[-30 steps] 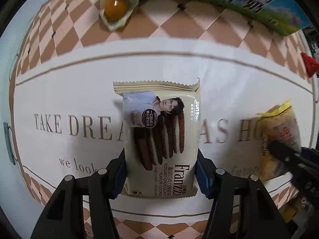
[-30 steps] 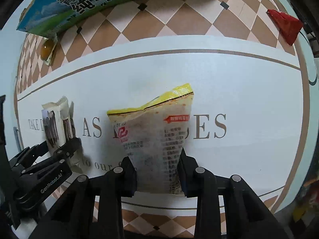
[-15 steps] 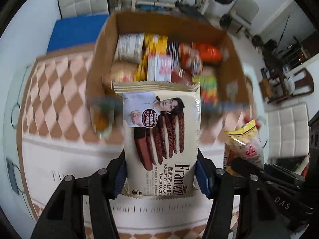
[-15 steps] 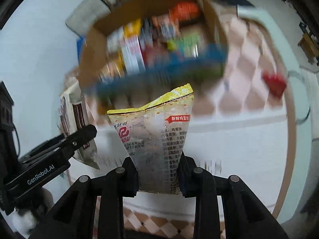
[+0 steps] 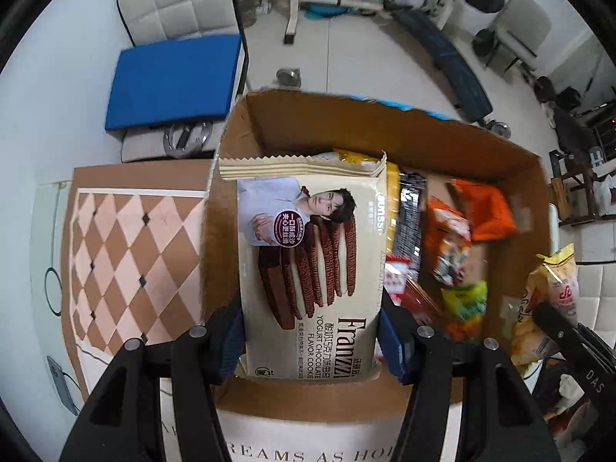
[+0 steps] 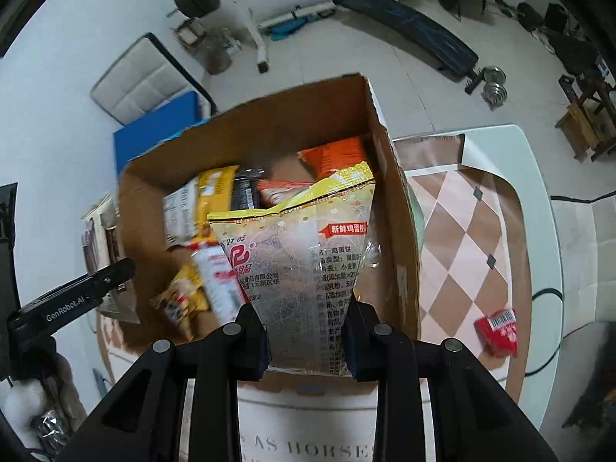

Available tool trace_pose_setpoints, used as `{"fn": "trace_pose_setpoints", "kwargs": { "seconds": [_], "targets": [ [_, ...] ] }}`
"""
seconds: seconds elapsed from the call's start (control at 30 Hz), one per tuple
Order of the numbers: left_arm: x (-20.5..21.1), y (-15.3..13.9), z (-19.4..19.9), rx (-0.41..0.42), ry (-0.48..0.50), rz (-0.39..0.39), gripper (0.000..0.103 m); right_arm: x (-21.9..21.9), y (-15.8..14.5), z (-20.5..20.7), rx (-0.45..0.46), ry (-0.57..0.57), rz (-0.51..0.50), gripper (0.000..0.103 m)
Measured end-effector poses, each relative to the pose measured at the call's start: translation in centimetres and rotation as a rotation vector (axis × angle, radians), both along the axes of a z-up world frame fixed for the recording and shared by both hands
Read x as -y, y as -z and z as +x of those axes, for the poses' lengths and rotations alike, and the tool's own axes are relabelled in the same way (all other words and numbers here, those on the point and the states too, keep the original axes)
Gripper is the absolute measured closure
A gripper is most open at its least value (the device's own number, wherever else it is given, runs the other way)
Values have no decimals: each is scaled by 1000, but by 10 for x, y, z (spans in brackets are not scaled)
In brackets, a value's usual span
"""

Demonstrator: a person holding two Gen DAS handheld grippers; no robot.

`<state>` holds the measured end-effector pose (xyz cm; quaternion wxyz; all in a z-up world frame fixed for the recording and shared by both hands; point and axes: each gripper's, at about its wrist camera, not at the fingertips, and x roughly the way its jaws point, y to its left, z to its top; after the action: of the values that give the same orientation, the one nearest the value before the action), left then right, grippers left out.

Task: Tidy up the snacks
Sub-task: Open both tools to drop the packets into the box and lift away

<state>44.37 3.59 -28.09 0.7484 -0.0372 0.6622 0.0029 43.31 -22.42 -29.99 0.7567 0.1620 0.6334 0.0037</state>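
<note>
**Both grippers loaded, hanging over the box**

Fingers first: left gripper (image 5: pixel 310 340) pads clamp the Franzzi yogurt chocolate cookie pack (image 5: pixel 308 269) by its long side edges near the bottom seam; pack's long axis runs up the frame, straight out along the fingers. Right gripper (image 6: pixel 306 340) is pinched tight on the narrow lower end of the yellow-topped egg cake bag (image 6: pixel 300 254), bag fanning out upward to its yellow seal.

Outward: both packs hang over the open cardboard box (image 5: pixel 385 138). In the left wrist view the cookie pack covers the box's left part, its left edge about over the box's left wall. In the right wrist view the egg cake bag sits over the right part, close to the right wall. Loose snack packets already fill the floor between.

Key relation: the box lies directly beyond both sets of fingertips, so each arm looks lined up for its own side.

Red packet (image 6: pixel 496 331) lies on the checkered tablecloth (image 6: pixel 462 231), lower right, outside the box; right gripper is the nearer one.
</note>
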Motion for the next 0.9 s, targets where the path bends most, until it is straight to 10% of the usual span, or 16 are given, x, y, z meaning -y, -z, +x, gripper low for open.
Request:
{"fn": "trace_pose_setpoints", "kwargs": {
  "seconds": [0.13,0.17,0.23,0.9],
  "targets": [
    [3,24,17,-45,23,30,42,1,27,25,-41,3,-42,69],
    [2,28,18,-42,21,30,28,1,34,31,-65,5,-65,65],
    [2,32,22,-31,16,20,11,0,43,40,-105,-5,-94,6],
    [13,-13,-20,105,68,30,4,-30,6,7,-45,-130,-156,4]
  ]
}}
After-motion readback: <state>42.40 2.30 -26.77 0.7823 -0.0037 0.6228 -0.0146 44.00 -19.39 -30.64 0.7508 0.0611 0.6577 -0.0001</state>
